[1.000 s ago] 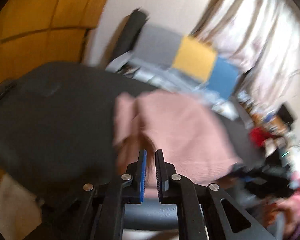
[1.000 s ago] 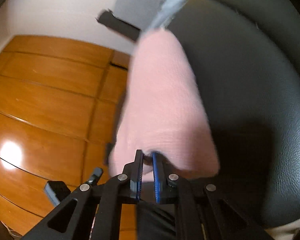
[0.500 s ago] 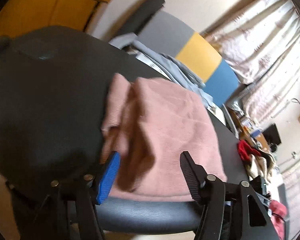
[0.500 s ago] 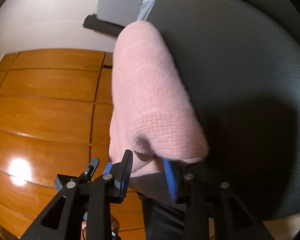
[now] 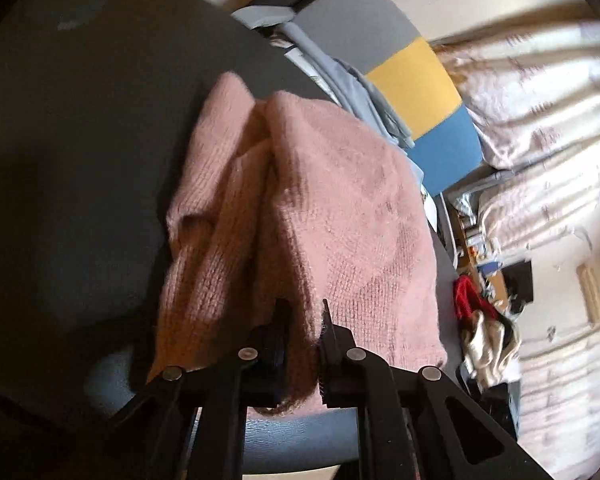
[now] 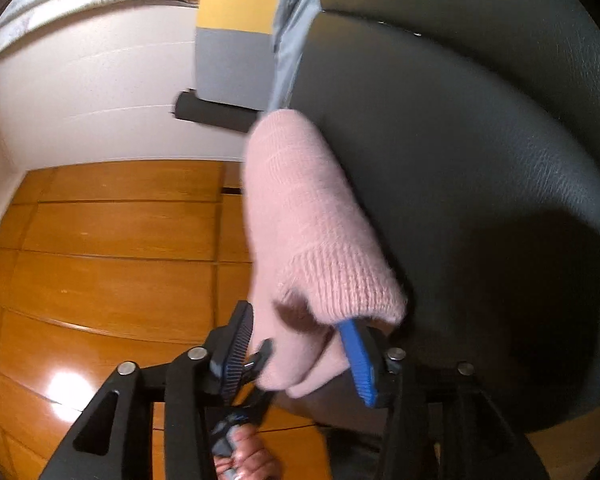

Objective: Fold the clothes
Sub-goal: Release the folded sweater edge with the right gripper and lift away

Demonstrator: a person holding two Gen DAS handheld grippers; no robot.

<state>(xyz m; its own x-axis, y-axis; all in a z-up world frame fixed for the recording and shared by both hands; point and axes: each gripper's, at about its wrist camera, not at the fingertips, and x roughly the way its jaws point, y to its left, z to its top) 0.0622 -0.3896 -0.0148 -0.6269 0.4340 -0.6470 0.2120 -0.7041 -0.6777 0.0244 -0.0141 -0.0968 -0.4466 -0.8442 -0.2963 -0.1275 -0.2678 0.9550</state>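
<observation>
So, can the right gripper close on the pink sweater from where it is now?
Probably yes: the right gripper is open, and the pink sweater hem already hangs between its fingers, nothing blocking.

A black leather-look cushion [image 5: 80,152] is carrying the load, its rounded surface grained and slightly glossy in the right wrist view [image 6: 500,168]. A folded pink knit sweater [image 5: 332,216] is lying directly on it, bunched into soft ridges and overhanging the near edge [image 6: 312,240]. A pale blue-grey garment [image 5: 352,84] is lying at the far edge of the same surface, touching the sweater's far end [image 6: 292,36]. A wooden floor [image 6: 100,248] is showing below the edge.
</observation>
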